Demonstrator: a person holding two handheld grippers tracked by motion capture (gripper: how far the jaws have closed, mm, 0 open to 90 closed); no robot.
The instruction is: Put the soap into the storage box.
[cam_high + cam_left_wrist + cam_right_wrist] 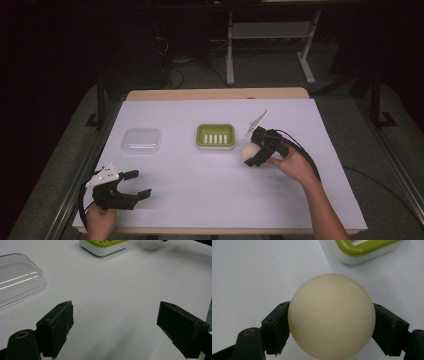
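White paper covers my table (220, 200). My right gripper (257, 150) squeezes a cream ball (331, 315) just beside the green dish (215, 136). I'd carry it slowly, level. My left gripper (137, 184) waits wide open, holding nothing.

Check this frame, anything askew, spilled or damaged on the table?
Nothing stands out. The green soap dish sits square and upright, the clear lid lies flat to its left, apart from it. The right tongs grip the cream soap ball evenly; left tongs open. No spill visible.
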